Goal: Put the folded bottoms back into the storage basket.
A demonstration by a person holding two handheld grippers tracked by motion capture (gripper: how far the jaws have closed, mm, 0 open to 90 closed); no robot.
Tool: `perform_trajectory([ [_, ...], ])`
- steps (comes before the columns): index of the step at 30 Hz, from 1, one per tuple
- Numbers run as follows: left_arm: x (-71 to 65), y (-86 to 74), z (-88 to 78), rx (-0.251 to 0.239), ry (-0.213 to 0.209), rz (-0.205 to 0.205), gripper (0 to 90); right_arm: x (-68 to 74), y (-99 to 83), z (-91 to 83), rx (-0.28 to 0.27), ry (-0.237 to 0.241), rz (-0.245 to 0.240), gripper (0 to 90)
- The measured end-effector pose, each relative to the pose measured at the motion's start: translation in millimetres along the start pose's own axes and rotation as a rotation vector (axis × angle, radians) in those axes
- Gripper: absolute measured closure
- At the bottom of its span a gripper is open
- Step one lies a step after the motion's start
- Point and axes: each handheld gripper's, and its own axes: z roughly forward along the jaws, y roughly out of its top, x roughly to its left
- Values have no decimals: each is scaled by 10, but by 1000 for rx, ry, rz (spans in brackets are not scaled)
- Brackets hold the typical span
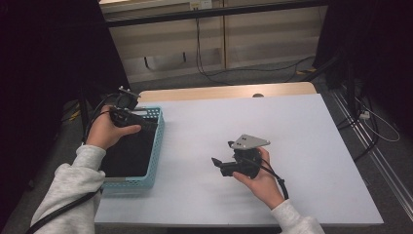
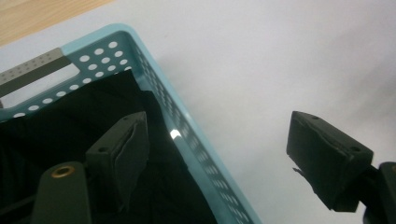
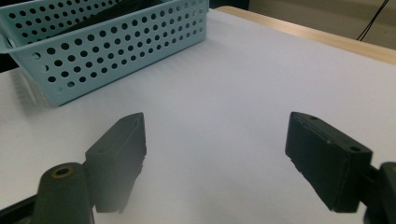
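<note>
A light blue perforated basket point(image 1: 155, 146) stands at the table's left edge with a black cloth point(image 1: 127, 151) lying inside. My left gripper point(image 1: 147, 120) hovers over the basket's far right corner. In the left gripper view its jaws are open and straddle the basket wall point(image 2: 154, 74): one jaw is above the black cloth point(image 2: 70, 126), the other above the white tabletop, and nothing is between them at the left gripper point(image 2: 219, 123). My right gripper point(image 1: 216, 163) is low over the middle of the table and points left toward the basket point(image 3: 107, 46). It is open and empty at the right gripper point(image 3: 215, 121).
The white table top point(image 1: 253, 122) stretches wide to the right of the basket. A wooden strip point(image 1: 224, 91) runs along its far edge. Cables lie on the floor behind and to the right, and dark curtains stand at both sides.
</note>
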Motion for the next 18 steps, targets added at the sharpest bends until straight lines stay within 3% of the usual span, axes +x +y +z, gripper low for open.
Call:
perform_trajectory([
  [18, -154, -91, 141, -9, -42, 27, 201, -132, -106, -133, 7, -9, 24, 197],
])
